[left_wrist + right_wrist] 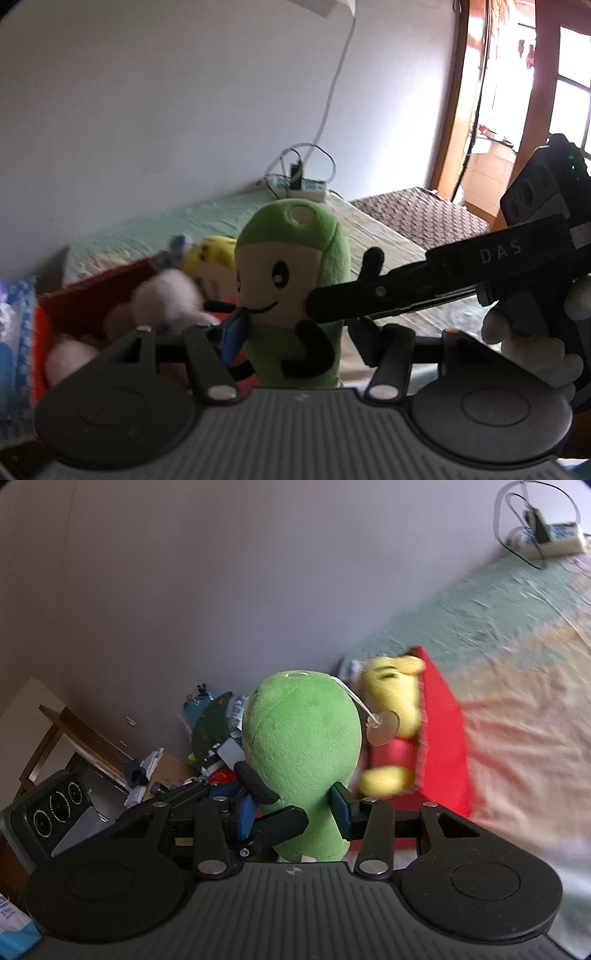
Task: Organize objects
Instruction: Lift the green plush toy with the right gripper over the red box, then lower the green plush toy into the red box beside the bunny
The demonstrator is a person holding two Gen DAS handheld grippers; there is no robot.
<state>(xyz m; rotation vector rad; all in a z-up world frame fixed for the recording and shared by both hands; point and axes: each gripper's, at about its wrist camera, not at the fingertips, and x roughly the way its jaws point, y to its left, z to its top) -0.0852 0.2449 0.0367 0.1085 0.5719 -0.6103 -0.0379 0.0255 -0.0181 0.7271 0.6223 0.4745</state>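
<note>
Both grippers hold a green plush toy [295, 266] with a cream face and black limbs in the air above the bed. My left gripper [297, 338] is shut on its lower body, blue pads pressing both sides. In the left wrist view the right gripper [369, 295] reaches in from the right, a gloved hand on it. The right wrist view shows the toy's back [303, 746], with my right gripper [291, 814] shut on it. A clear suction cup [382, 725] hangs from its head. Behind it, an open red box [443, 731] holds a yellow plush [395, 694].
The red box [74, 302] also holds a pale plush [166, 299]. A power strip with cables [299, 184] lies on the bed by the wall. A brown woven basket [421, 218] stands off the bed's far end. Cluttered wooden furniture [74, 738] stands at the left.
</note>
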